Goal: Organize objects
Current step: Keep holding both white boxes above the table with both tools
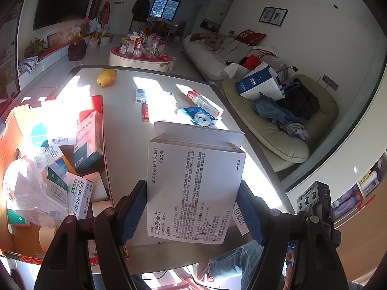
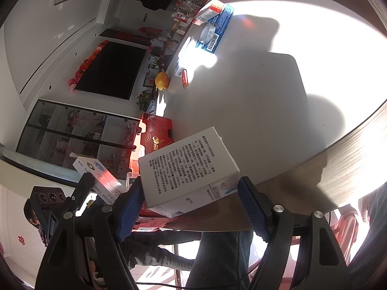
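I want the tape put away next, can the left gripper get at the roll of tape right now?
Probably not yet: the left gripper is shut on a white medicine box. The tape roll lies uncovered beyond it.

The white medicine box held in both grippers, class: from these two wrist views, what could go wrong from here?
1. The white medicine box has an open top flap; tilting it could spill the contents.
2. The left gripper and right gripper both clamp it, so pulling apart could crush or tear it.
3. The red carton beside it is already piled with boxes; adding another might topple some out.
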Available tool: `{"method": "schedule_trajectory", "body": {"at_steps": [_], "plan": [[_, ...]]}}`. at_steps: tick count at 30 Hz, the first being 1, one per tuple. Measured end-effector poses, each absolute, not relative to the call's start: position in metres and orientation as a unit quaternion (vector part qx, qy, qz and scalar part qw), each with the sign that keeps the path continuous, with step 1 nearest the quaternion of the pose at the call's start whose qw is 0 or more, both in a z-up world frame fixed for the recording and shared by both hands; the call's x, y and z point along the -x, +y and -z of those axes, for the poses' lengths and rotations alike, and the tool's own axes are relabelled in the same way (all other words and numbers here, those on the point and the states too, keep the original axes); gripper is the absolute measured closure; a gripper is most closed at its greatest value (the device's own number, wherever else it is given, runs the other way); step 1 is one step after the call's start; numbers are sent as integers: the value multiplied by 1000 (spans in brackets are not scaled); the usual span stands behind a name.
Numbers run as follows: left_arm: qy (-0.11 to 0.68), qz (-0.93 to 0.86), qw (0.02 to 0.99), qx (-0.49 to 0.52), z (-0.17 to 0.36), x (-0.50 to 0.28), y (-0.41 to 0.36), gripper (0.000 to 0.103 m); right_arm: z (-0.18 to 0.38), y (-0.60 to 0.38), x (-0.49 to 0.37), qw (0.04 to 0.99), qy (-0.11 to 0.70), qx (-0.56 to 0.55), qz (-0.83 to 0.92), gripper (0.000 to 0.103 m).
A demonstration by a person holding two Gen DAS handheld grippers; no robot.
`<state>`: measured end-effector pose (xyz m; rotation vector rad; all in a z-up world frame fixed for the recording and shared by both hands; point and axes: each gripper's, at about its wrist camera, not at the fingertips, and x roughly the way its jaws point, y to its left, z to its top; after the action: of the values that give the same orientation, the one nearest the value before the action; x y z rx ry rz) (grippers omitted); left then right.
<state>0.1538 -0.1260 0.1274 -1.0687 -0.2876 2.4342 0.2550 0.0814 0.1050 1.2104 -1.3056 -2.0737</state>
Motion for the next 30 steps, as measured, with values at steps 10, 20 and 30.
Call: {"method": "schedule_trajectory", "body": {"at_steps": [10,20,30], "plan": [[-107,-887,231,387,-128,-155,-127,26,-105,81,-254,204,-465,-433,745,26],[-106,-887,232,386,-129,-154,-127,26,-105,82,-254,203,-464,-434,745,26],[-106,-888,232,383,-130,-154,-127,26,-106,83,-253,204,-461,-435,746,26]]}}
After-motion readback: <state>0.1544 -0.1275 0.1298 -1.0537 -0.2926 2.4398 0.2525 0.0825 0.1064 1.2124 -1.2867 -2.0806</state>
